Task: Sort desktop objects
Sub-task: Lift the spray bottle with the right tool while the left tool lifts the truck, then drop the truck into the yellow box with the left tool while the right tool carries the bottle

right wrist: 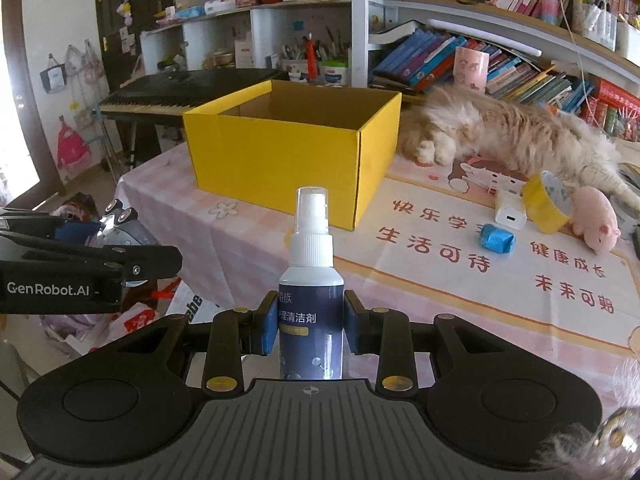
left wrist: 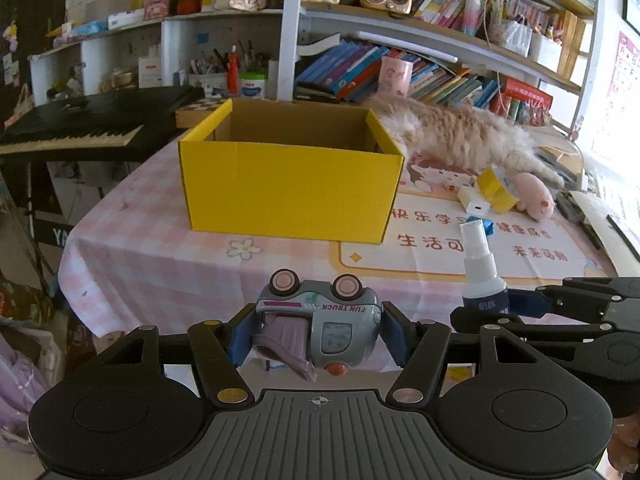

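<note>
My left gripper [left wrist: 316, 332] is shut on a grey toy truck [left wrist: 320, 320], held upside down with its pink wheels up, in front of the table's near edge. My right gripper [right wrist: 311, 326] is shut on a white and dark blue spray bottle [right wrist: 311, 280], held upright; it also shows in the left wrist view [left wrist: 482, 276]. An open yellow cardboard box [left wrist: 292, 184] stands on the pink checked tablecloth [left wrist: 160, 264] ahead of both grippers; it also shows in the right wrist view [right wrist: 296, 152]. The visible part of its inside is empty.
A fluffy cat [right wrist: 520, 136] lies behind and right of the box. On the table's right lie yellow tape [right wrist: 546, 202], a white charger [right wrist: 510, 212], a blue wrapped thing [right wrist: 498, 240] and a pink plush pig [right wrist: 596, 224]. A keyboard piano [left wrist: 92, 124] stands left.
</note>
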